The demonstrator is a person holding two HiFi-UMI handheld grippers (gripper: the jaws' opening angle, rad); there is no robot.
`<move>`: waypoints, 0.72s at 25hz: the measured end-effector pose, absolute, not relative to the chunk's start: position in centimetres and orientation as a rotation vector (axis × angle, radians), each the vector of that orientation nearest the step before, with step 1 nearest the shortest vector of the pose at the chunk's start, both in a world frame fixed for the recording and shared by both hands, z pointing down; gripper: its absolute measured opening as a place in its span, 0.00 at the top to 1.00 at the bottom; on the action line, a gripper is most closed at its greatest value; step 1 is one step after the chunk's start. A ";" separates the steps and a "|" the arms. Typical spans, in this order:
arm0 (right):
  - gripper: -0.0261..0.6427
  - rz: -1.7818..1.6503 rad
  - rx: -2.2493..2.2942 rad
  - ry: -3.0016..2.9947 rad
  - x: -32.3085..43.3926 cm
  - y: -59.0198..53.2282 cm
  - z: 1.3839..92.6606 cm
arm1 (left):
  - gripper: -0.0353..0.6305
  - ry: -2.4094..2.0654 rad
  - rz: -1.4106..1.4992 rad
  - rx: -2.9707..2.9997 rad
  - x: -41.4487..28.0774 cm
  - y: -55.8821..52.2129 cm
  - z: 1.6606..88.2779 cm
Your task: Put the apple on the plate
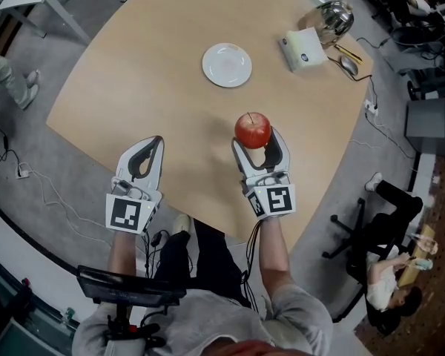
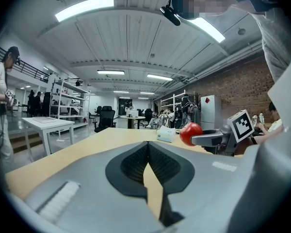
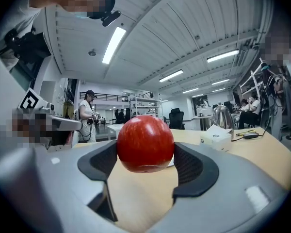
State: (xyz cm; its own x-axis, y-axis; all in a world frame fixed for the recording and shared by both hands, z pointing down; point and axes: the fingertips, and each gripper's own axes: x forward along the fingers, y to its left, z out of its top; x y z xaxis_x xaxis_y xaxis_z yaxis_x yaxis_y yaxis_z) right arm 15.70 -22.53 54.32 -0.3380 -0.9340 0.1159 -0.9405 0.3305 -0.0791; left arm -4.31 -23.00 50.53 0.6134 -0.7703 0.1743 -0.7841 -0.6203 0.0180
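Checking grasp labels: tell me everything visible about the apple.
The apple is red, glossy and round, upright with a thin stem on top. It is clamped at its sides between the dark pads of the right gripper, apparently held clear of the tan table. It is short of the white plate and touches nothing else.

Long ceiling strip lights (image 2: 85, 8) give bright, even light that leaves only soft shadows on the tan table (image 1: 133, 87) in the sharp head view, while both gripper views bend strongly and darken at their rims, with a blurred near foreground and a pale sheen on the apple (image 3: 145, 142).
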 end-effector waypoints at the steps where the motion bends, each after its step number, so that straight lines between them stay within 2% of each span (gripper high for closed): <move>1: 0.41 0.208 1.773 -2.522 15.8 -23.0 54.6 | 0.92 -1.323 0.232 2.734 -4.2 -23.4 50.7; 18: 0.41 0.217 1.681 -2.533 17.2 -32.0 58.3 | 0.92 -1.304 0.249 2.719 -0.8 -29.4 54.1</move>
